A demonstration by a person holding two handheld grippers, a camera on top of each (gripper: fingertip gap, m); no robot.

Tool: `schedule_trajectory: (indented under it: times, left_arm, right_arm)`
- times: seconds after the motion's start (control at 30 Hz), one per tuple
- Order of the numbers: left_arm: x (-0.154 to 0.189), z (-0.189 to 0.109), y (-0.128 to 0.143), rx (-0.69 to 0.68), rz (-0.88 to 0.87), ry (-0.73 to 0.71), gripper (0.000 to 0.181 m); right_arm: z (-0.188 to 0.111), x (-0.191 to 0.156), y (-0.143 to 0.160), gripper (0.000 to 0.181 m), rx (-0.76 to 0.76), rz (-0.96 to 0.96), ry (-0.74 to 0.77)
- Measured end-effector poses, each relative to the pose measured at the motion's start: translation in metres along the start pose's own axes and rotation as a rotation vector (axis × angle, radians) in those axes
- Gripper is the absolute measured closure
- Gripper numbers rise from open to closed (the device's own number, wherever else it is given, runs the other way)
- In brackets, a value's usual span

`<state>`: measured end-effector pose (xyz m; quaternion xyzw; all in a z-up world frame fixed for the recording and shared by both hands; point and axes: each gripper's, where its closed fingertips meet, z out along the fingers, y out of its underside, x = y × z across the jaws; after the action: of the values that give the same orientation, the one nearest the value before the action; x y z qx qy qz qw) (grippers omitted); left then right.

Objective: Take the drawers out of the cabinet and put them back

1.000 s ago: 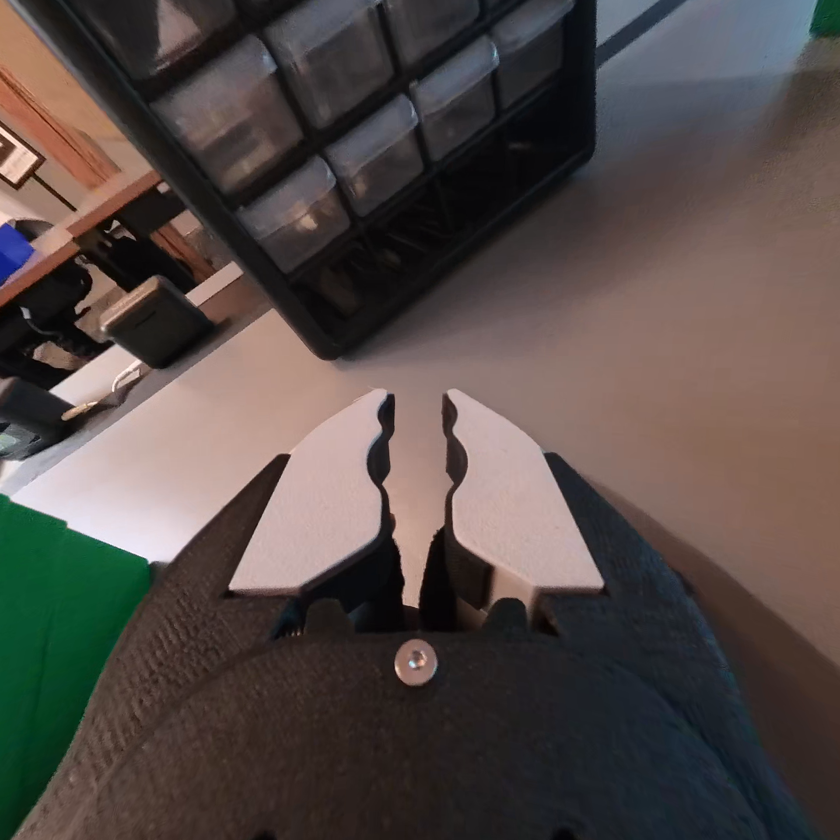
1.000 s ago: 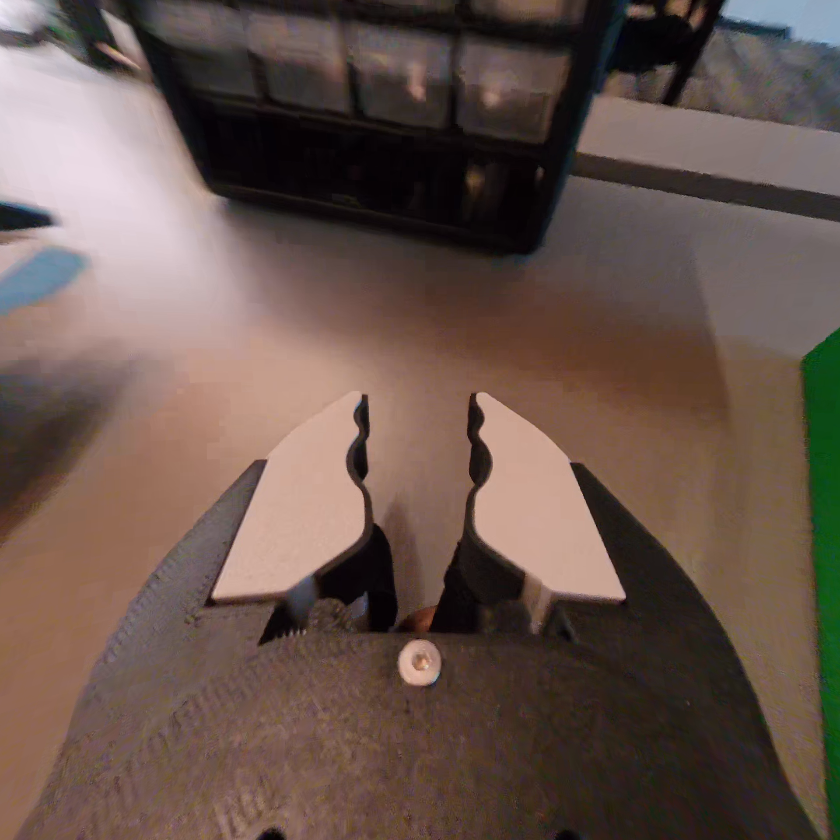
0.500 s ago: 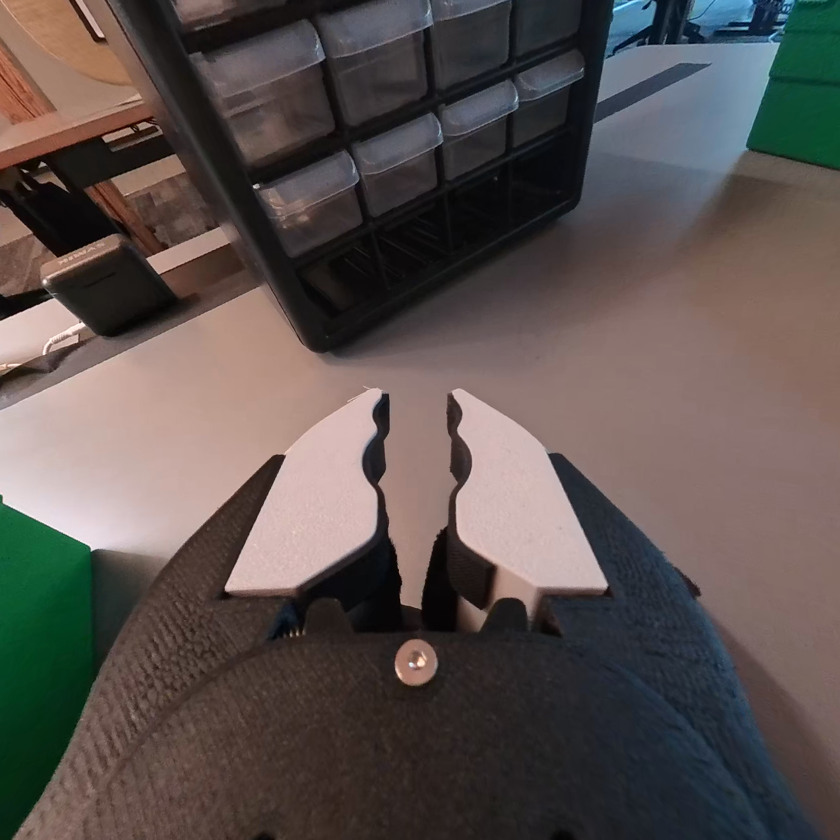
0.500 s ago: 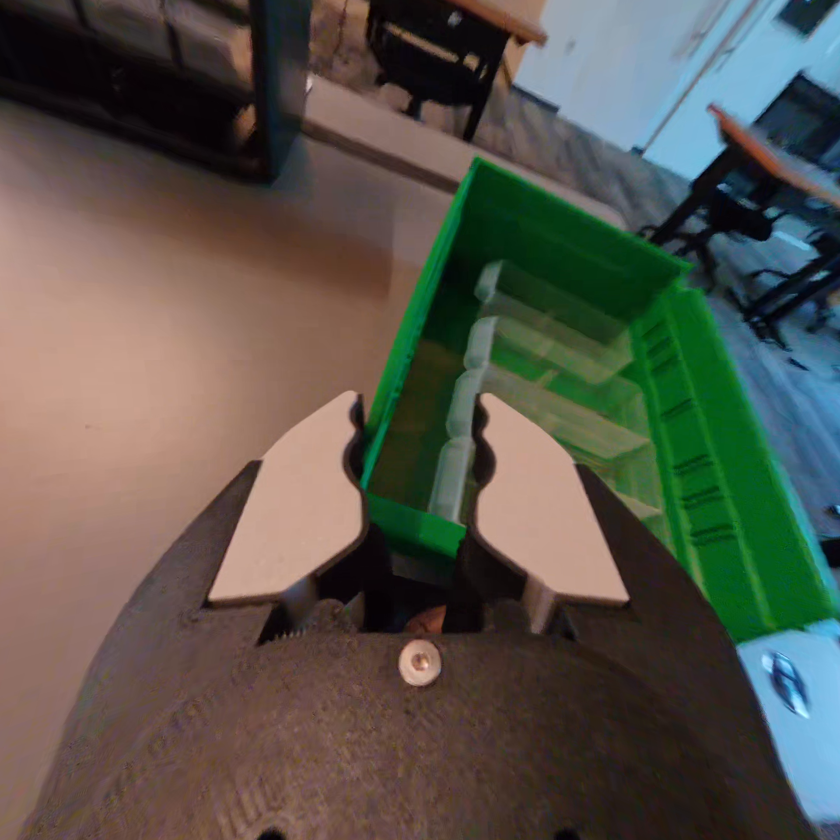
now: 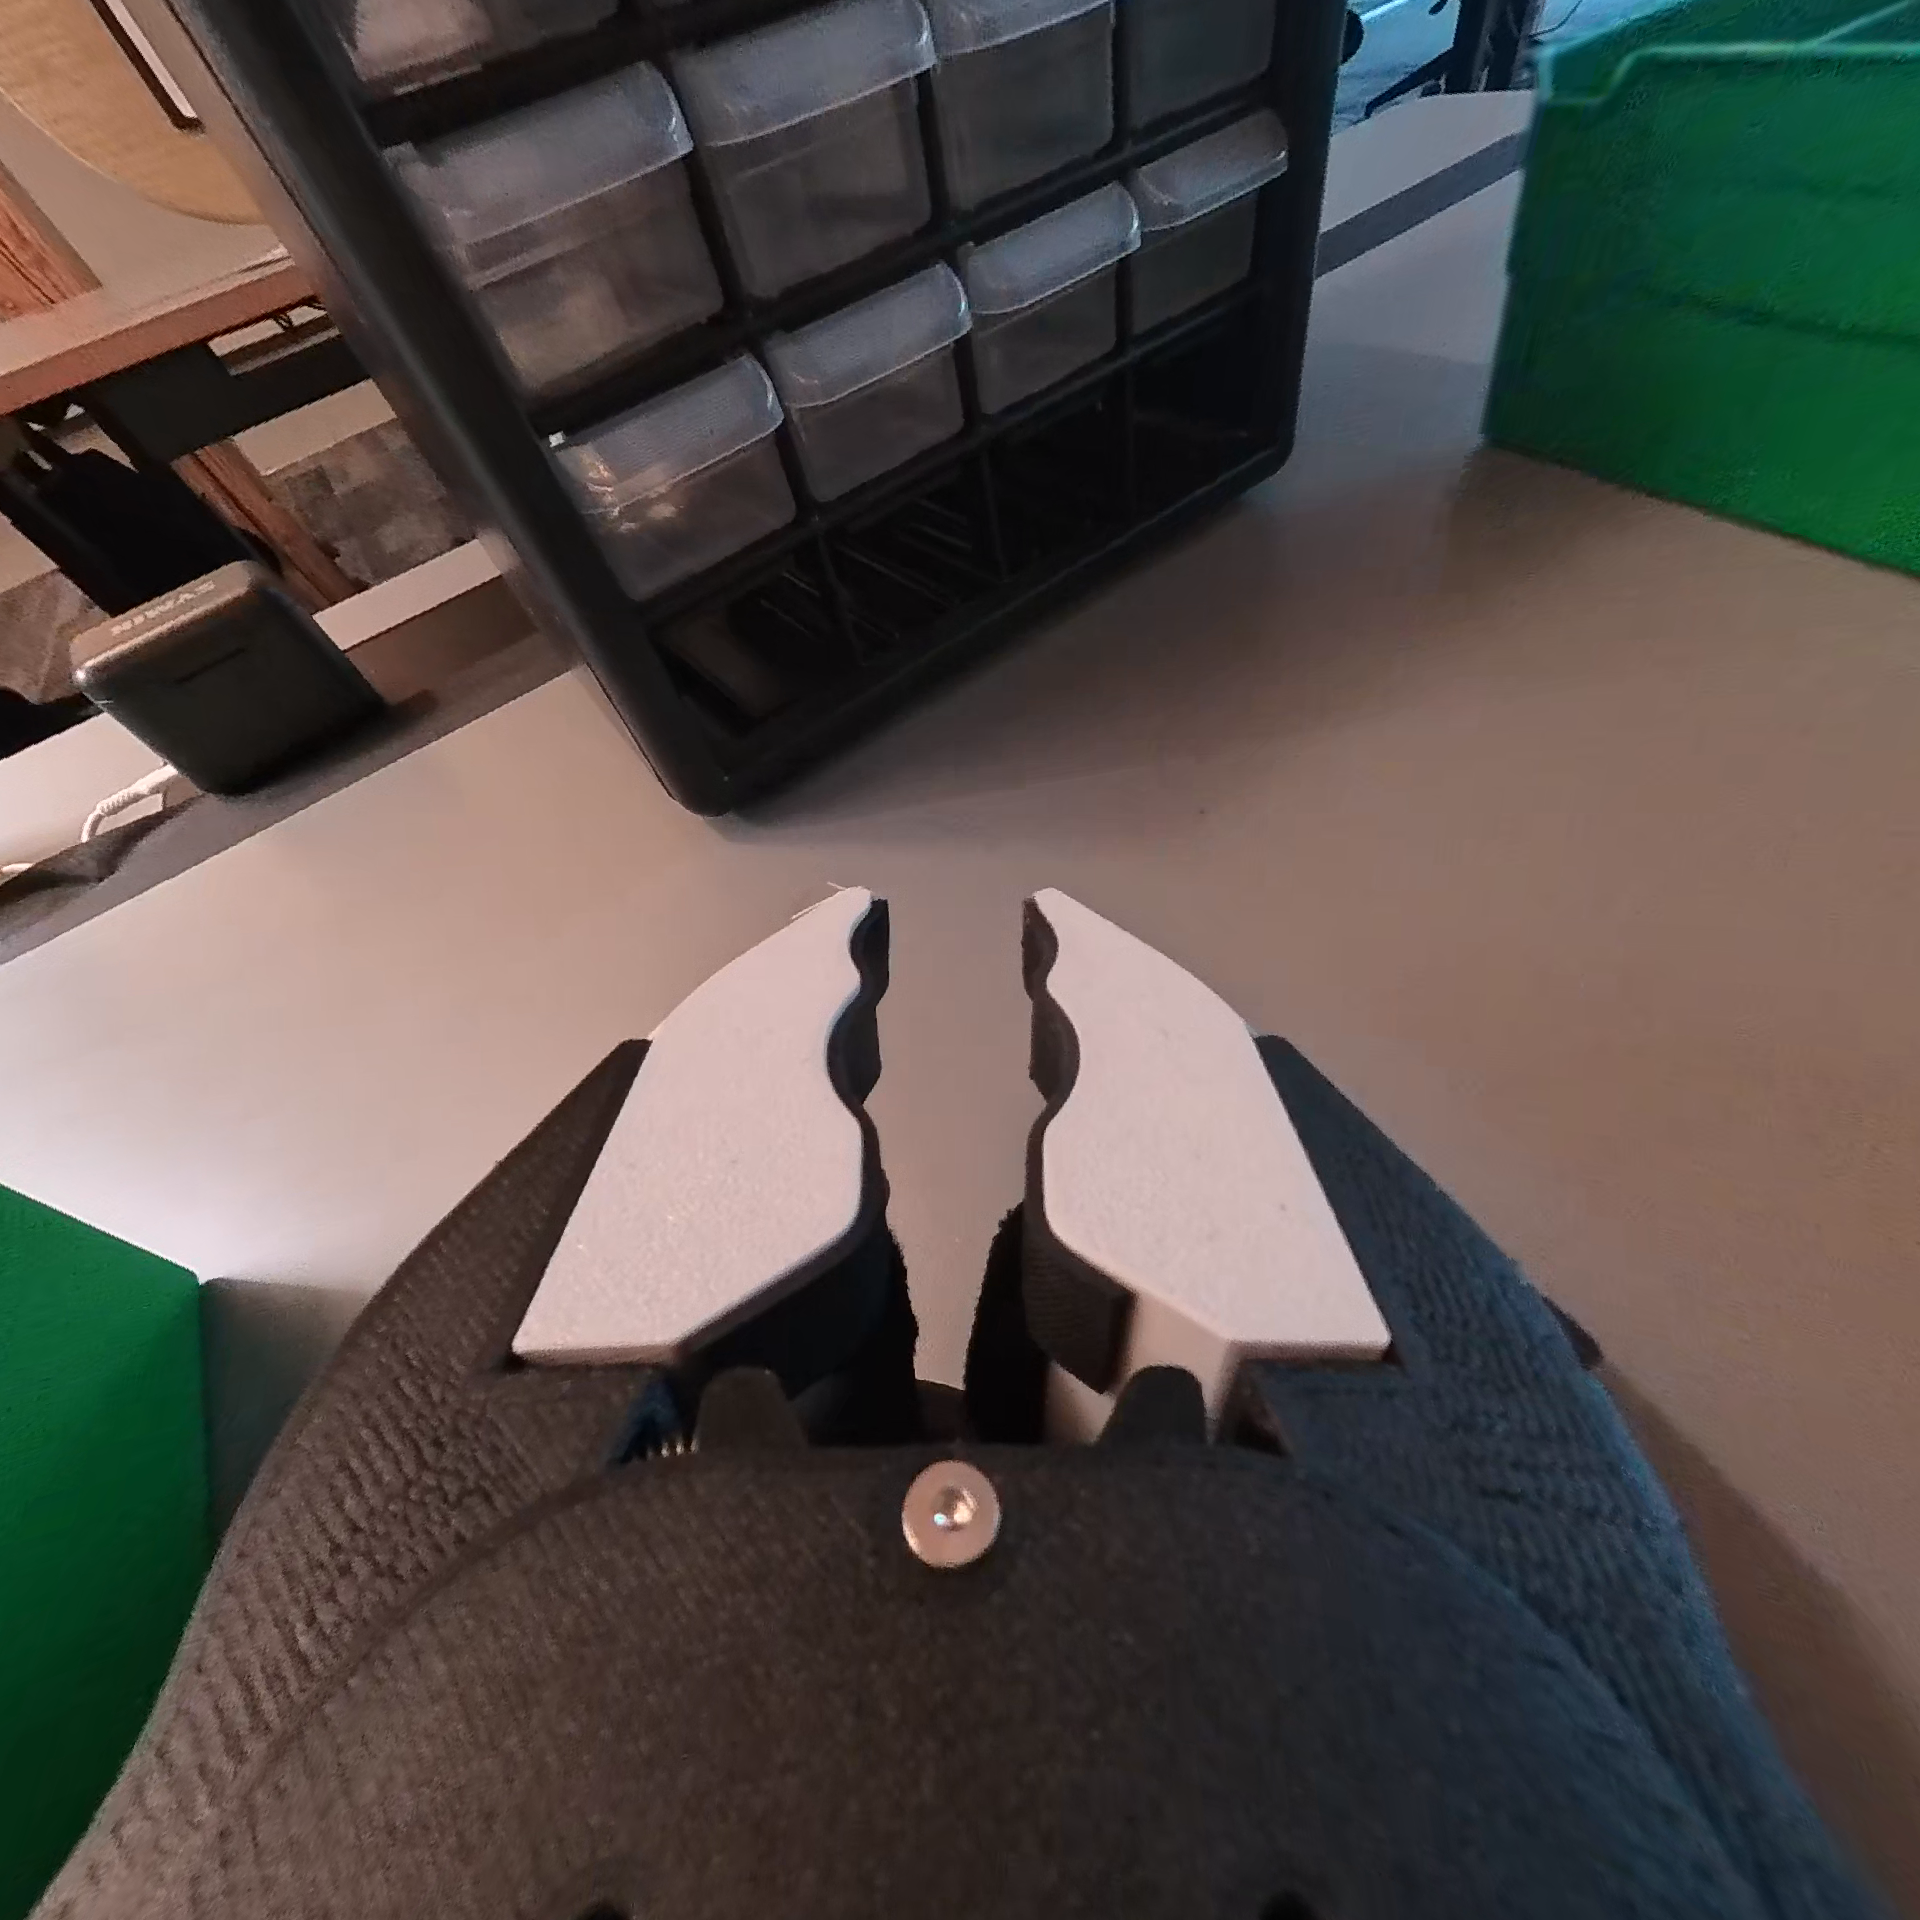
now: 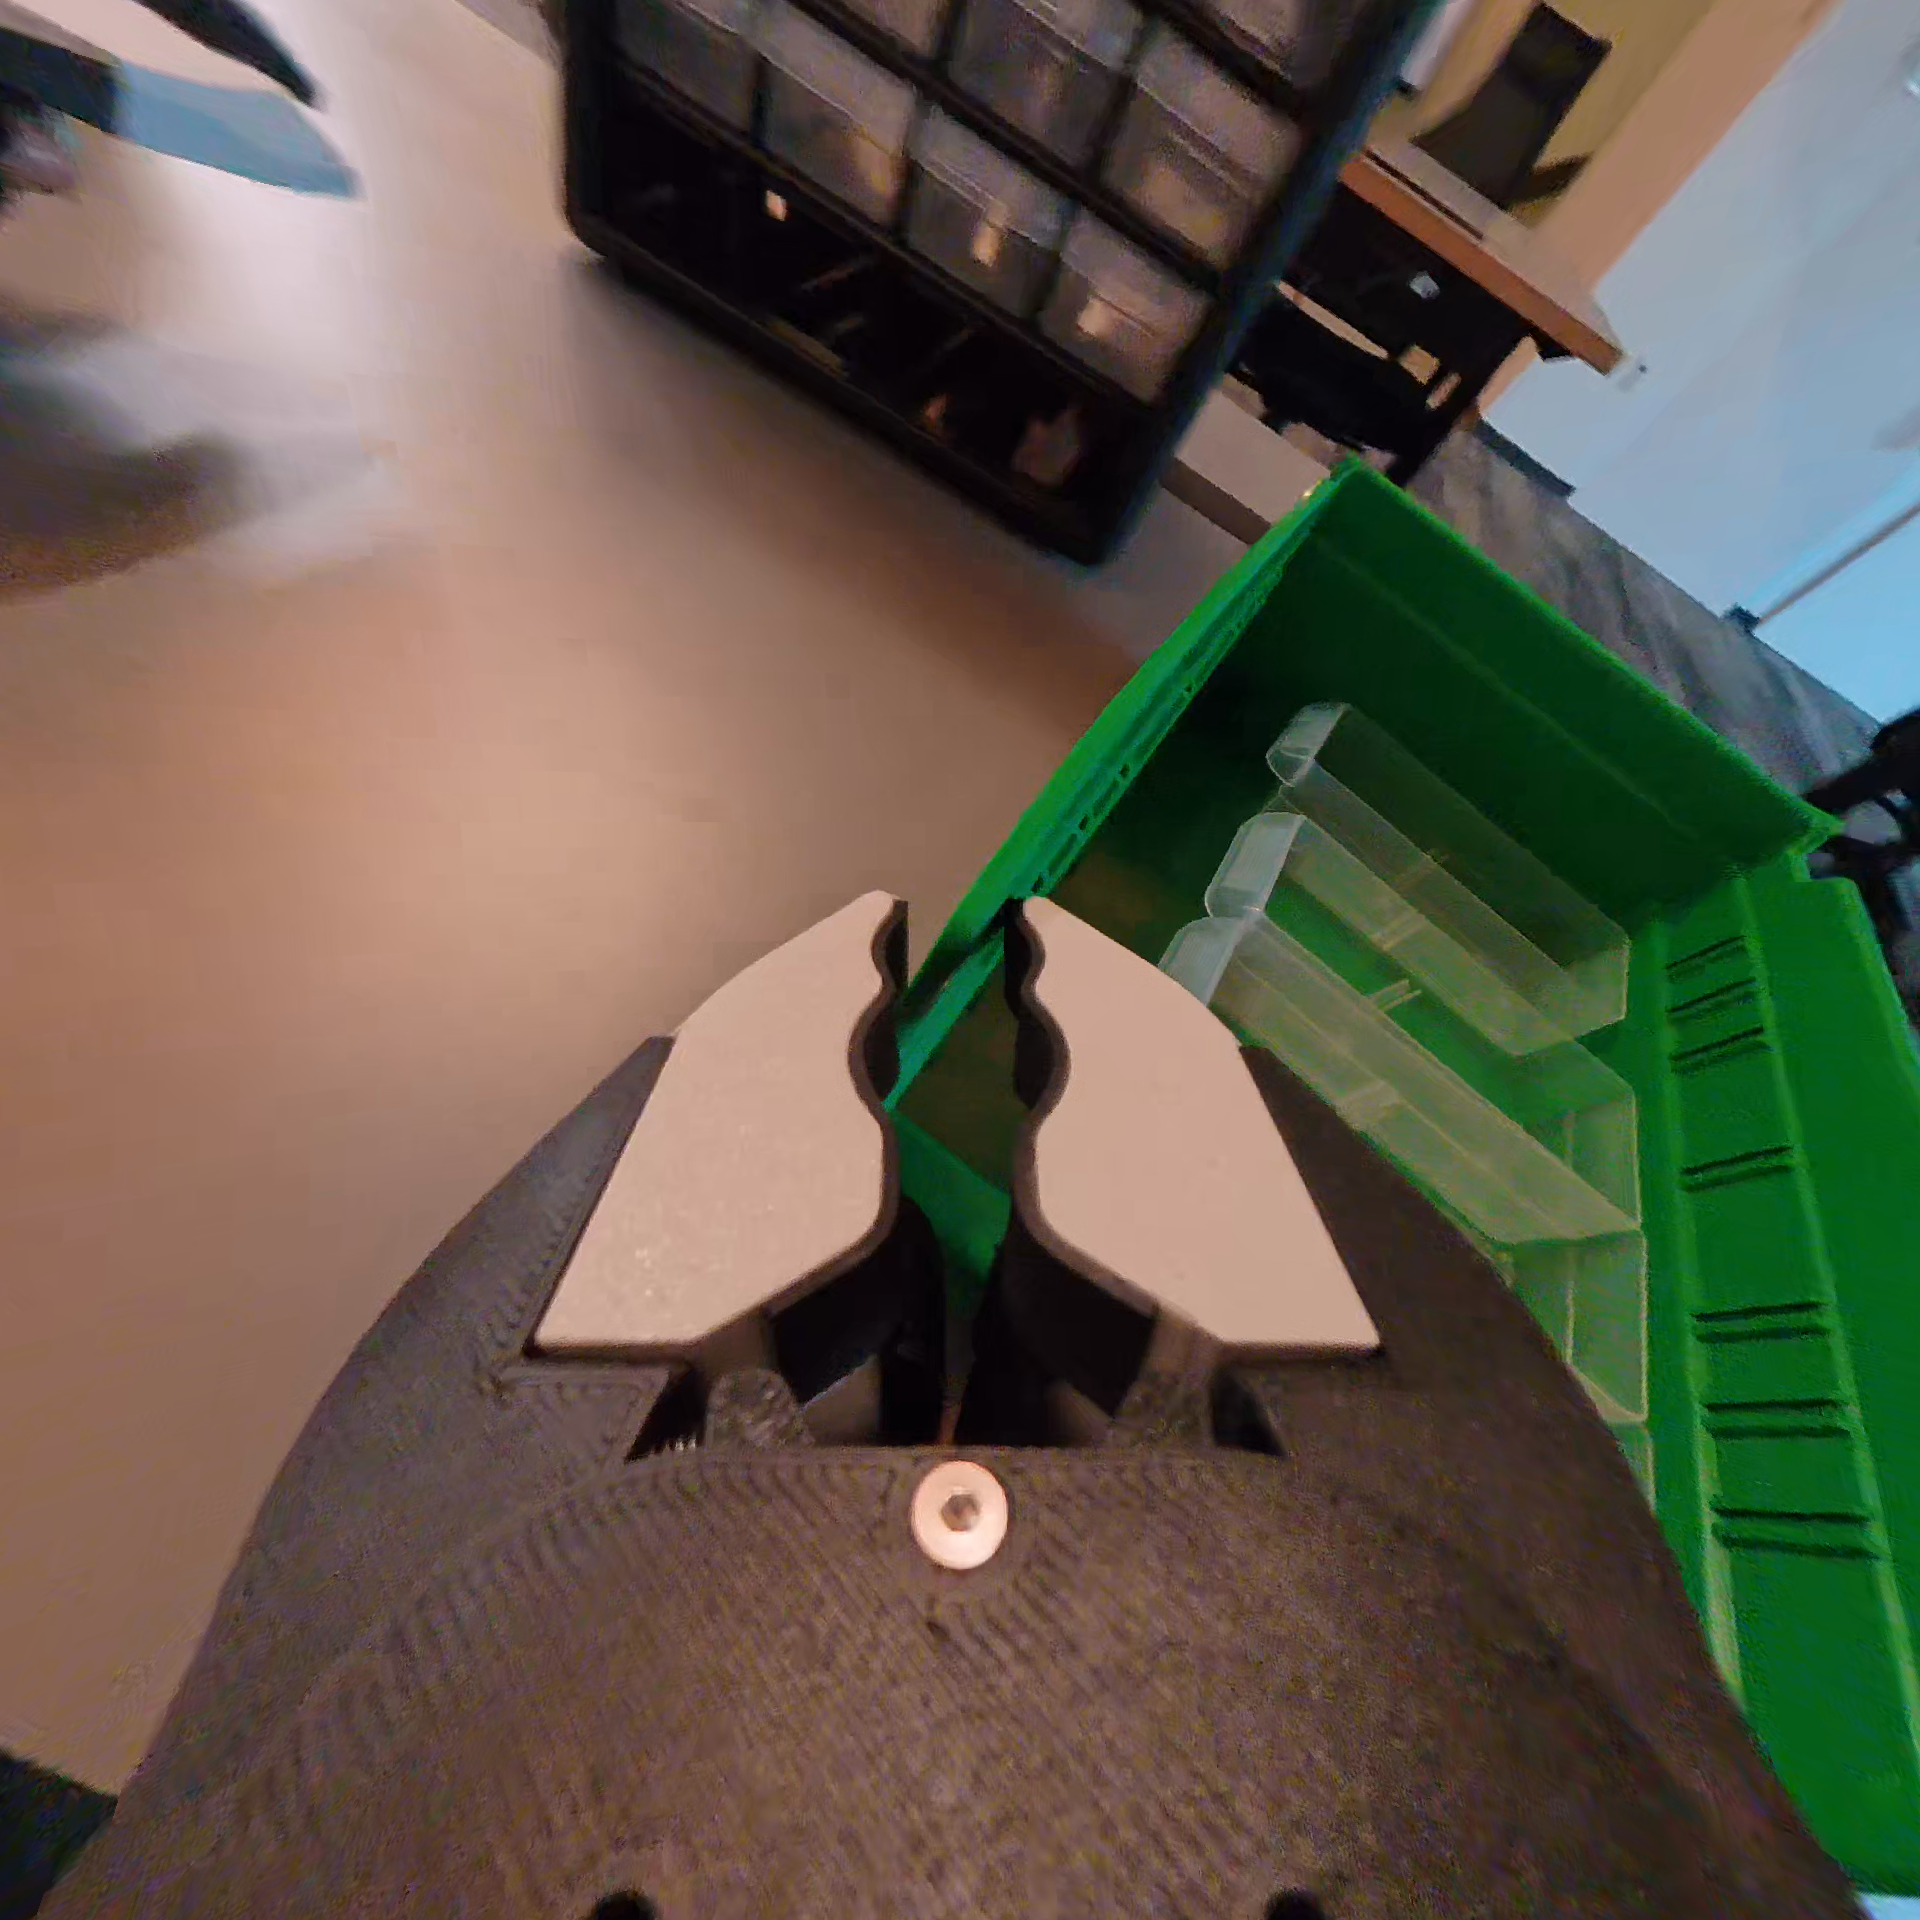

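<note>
The black cabinet [image 5: 935,717] stands on the grey table with clear drawers [image 5: 862,384] in its upper rows. Its bottom row of slots [image 5: 1049,488] is empty. My left gripper [image 5: 956,914] is open and empty, low over the table a short way in front of the cabinet. My right gripper [image 6: 956,920] is over the near left corner of a green bin [image 6: 1507,675] that holds several clear drawers [image 6: 1455,894] lying side by side. Its jaws stand a narrow gap apart and hold nothing. The cabinet [image 6: 1236,343] also shows behind the bin in the right wrist view.
The green bin [image 5: 1704,312] stands right of the cabinet. Another green block [image 5: 94,1455] is at the near left. A dark box [image 5: 223,675] sits left of the cabinet near the table edge. A blurred dark and blue shape [image 6: 229,156] is at the far left.
My right gripper swung from facing the cabinet to the green bin at the right, and its jaws narrowed. My left gripper levelled out and turned slightly, bringing the green bin into view.
</note>
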<state>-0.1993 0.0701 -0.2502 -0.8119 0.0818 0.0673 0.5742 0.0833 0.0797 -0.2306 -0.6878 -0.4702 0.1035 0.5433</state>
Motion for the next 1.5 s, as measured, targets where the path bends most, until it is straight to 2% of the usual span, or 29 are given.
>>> schedule_trajectory:
  times: [0.03, 0.37, 0.47, 0.53, 0.57, 0.63, 0.7, 0.8, 0.87, 0.93, 1.03, 1.1, 1.2, 1.23, 1.3, 1.37, 1.4, 1.5]
  left_arm:
    - [0.000, 0.000, 0.000, 0.000, 0.001, 0.000, 0.157]
    - [-0.001, -0.002, -0.003, 0.026, -0.002, -0.009, 0.153]
    - [-0.007, -0.007, -0.009, 0.082, -0.050, -0.024, 0.140]
    - [-0.012, -0.013, -0.017, 0.150, -0.139, -0.016, 0.132]
    - [-0.011, -0.016, -0.023, 0.185, -0.200, 0.012, 0.127]
    - [-0.005, -0.025, -0.036, 0.223, -0.310, 0.104, 0.119]
    - [0.006, -0.039, -0.053, 0.246, -0.396, 0.194, 0.113]
    - [0.041, -0.072, -0.076, 0.215, -0.522, 0.368, 0.109]
    - [0.075, -0.099, -0.078, 0.154, -0.466, 0.433, 0.109]
    - [0.094, -0.119, -0.068, 0.086, -0.316, 0.334, 0.109]
    - [0.104, -0.132, -0.049, 0.000, -0.116, 0.137, 0.108]
    - [0.113, -0.127, -0.038, -0.046, -0.083, 0.082, 0.109]
    - [0.123, -0.103, -0.014, -0.133, -0.070, 0.045, 0.110]
    - [0.120, -0.096, -0.006, -0.169, -0.056, 0.011, 0.115]
    - [0.115, -0.091, 0.002, -0.197, -0.028, -0.041, 0.142]
    - [0.094, -0.095, -0.001, -0.195, 0.007, -0.164, 0.170]
    - [0.086, -0.097, -0.001, -0.198, 0.032, -0.193, 0.170]
    - [0.067, -0.101, 0.006, -0.211, -0.032, -0.210, 0.171]
  right_arm:
    - [0.000, -0.012, -0.005, 0.163, 0.019, 0.007, -0.029]
    - [0.006, -0.137, -0.063, 0.154, 0.177, -0.074, -0.279]
    - [0.013, -0.170, -0.080, 0.149, 0.227, -0.109, -0.345]
    - [0.008, -0.191, -0.085, 0.143, 0.267, -0.131, -0.444]
    - [0.002, -0.195, -0.089, 0.132, 0.301, -0.108, -0.478]
    - [-0.018, -0.184, -0.102, 0.120, 0.409, -0.050, -0.473]
    - [-0.041, -0.149, -0.113, 0.116, 0.514, 0.008, -0.397]
    - [-0.068, -0.070, -0.109, 0.126, 0.603, 0.126, -0.203]
    - [-0.073, -0.022, -0.101, 0.137, 0.616, 0.186, -0.120]
    - [-0.062, 0.014, -0.081, 0.132, 0.510, 0.259, -0.087]
    - [-0.047, 0.028, -0.054, 0.126, 0.400, 0.367, -0.165]
    - [-0.042, 0.036, -0.047, 0.126, 0.382, 0.413, -0.164]
    - [-0.042, 0.045, -0.045, 0.128, 0.389, 0.400, -0.113]
    - [-0.043, 0.049, -0.044, 0.128, 0.385, 0.380, -0.087]
    - [-0.044, 0.056, -0.041, 0.128, 0.372, 0.325, -0.035]
    - [-0.043, 0.065, -0.034, 0.128, 0.350, 0.286, 0.018]
    - [-0.043, 0.070, -0.031, 0.128, 0.342, 0.283, 0.033]
    - [-0.043, 0.079, -0.025, 0.129, 0.346, 0.328, 0.033]
